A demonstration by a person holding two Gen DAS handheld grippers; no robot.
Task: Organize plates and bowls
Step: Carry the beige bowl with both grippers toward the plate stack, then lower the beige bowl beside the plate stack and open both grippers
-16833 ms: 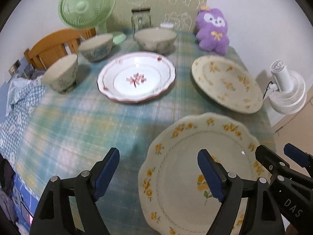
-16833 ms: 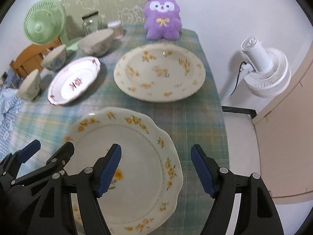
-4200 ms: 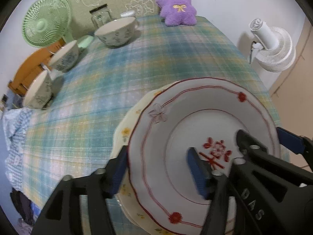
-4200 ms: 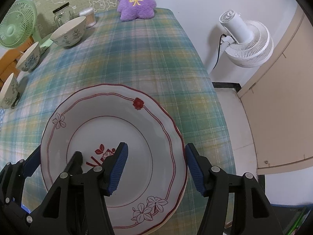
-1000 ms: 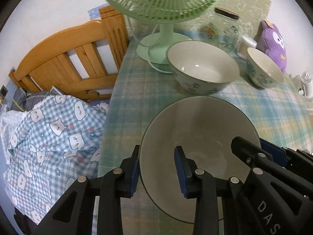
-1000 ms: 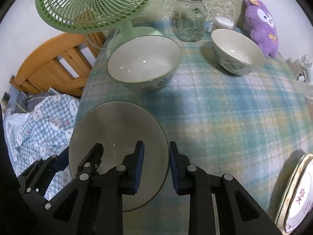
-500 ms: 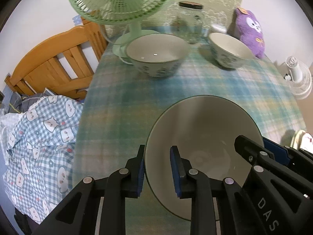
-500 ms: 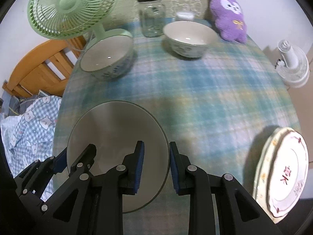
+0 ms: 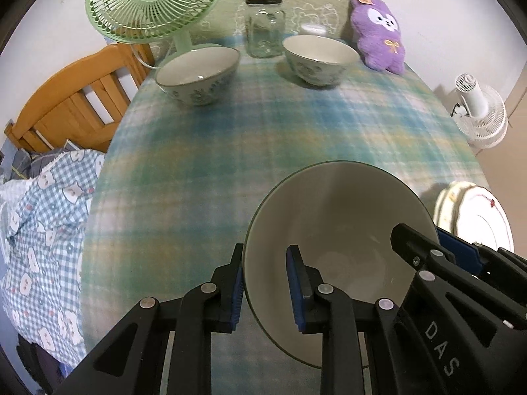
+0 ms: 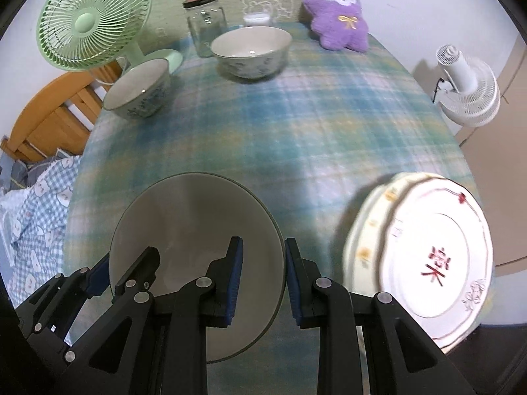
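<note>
On the plaid worktop (image 10: 329, 125): plates (image 10: 428, 256) already stacked at the right edge, red-trimmed one uppermost. Bowls outstanding: two (image 9: 197, 74) (image 9: 319, 59) stand apart at the far end. Third bowl (image 9: 339, 230), plain cream inside, thin dark rim, is over the near middle, left tool (image 9: 265, 286) and right tool (image 10: 260, 279) each clamped on opposite rims.

- My left gripper (image 9: 265, 288) pinches the near rim of a big pale bowl (image 9: 339, 230), one blue pad outside and one inside.
- My right gripper (image 9: 438, 256) grips the bowl's other side.
- Two more bowls (image 9: 197, 75) (image 9: 319, 59) sit far back on the checked tablecloth (image 9: 263, 138).
- A glass jar (image 9: 265, 26) stands between them, further back.
- A green fan (image 9: 154, 0) and a purple plush toy (image 9: 378, 33) are at the back.
- Stacked plates (image 9: 474, 217) lie at the right edge.
</note>
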